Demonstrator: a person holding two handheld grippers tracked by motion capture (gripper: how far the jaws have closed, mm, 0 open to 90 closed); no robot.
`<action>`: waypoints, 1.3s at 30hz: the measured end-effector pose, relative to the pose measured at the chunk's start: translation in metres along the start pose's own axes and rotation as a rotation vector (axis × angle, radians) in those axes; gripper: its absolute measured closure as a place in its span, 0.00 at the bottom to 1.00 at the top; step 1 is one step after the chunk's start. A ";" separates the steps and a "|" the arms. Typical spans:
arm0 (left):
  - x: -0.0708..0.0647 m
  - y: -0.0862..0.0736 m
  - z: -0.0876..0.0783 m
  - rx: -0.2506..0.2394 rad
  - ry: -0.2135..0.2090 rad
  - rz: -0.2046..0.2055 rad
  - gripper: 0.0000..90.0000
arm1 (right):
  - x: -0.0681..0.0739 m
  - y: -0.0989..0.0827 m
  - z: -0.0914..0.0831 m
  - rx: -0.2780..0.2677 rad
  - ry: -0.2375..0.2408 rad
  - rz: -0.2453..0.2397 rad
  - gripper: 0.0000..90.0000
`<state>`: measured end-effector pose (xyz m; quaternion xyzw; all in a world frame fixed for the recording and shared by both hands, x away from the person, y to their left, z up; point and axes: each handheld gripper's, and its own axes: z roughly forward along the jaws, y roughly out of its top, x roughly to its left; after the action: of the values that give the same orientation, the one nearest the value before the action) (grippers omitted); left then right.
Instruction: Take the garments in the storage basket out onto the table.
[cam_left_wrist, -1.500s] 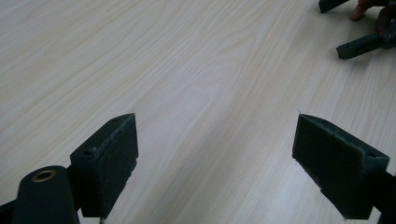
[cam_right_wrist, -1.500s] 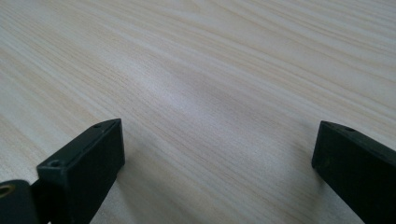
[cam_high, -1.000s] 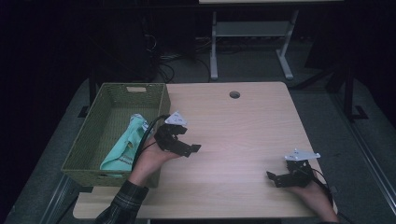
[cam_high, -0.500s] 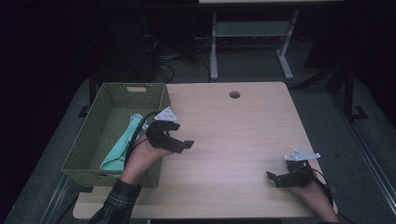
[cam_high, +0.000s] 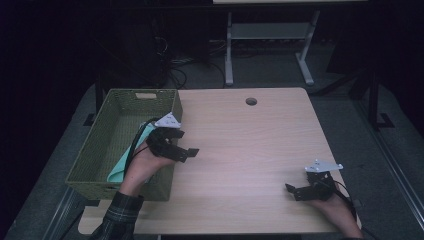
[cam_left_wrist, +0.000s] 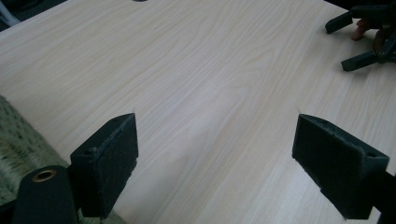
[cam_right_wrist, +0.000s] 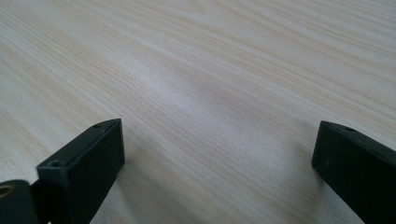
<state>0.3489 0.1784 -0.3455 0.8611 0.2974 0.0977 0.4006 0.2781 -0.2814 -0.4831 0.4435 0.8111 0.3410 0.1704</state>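
Observation:
A green woven basket (cam_high: 105, 150) sits at the table's left edge with a teal cloth (cam_high: 120, 167) lying inside it. My left gripper (cam_high: 184, 150) hovers over the basket's right rim, jaws wide open and empty, pointing toward the table's middle. In the left gripper view its pads (cam_left_wrist: 107, 163) frame bare wood, with the basket (cam_left_wrist: 18, 144) at the lower left and the right gripper (cam_left_wrist: 362, 37) far off at the upper right. My right gripper (cam_high: 296, 192) rests open and empty near the table's front right corner. Bare tabletop lies between the right gripper's pads (cam_right_wrist: 84, 163).
The light wooden table (cam_high: 240, 150) has a round cable hole (cam_high: 251, 101) near its far edge. Beyond it stand a white desk frame (cam_high: 265, 40) and cables on a dark floor. A plaid sleeve (cam_high: 117, 220) comes in at the bottom left.
My left gripper has drawn back leftward, from the tabletop beside the basket to over the basket's right rim. The right gripper has stayed put.

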 end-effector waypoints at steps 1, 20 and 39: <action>0.002 -0.001 -0.002 0.003 0.002 0.002 0.15 | 0.000 0.000 0.000 0.000 0.000 0.000 0.03; 0.023 -0.013 -0.027 -0.002 0.050 -0.034 0.16 | 0.000 0.000 0.000 0.000 0.000 0.001 0.02; 0.044 -0.028 -0.048 0.000 0.095 -0.065 0.18 | 0.000 0.000 0.000 0.000 0.000 0.000 0.02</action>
<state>0.3527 0.2485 -0.3375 0.8454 0.3438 0.1256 0.3889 0.2781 -0.2814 -0.4831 0.4435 0.8112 0.3410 0.1705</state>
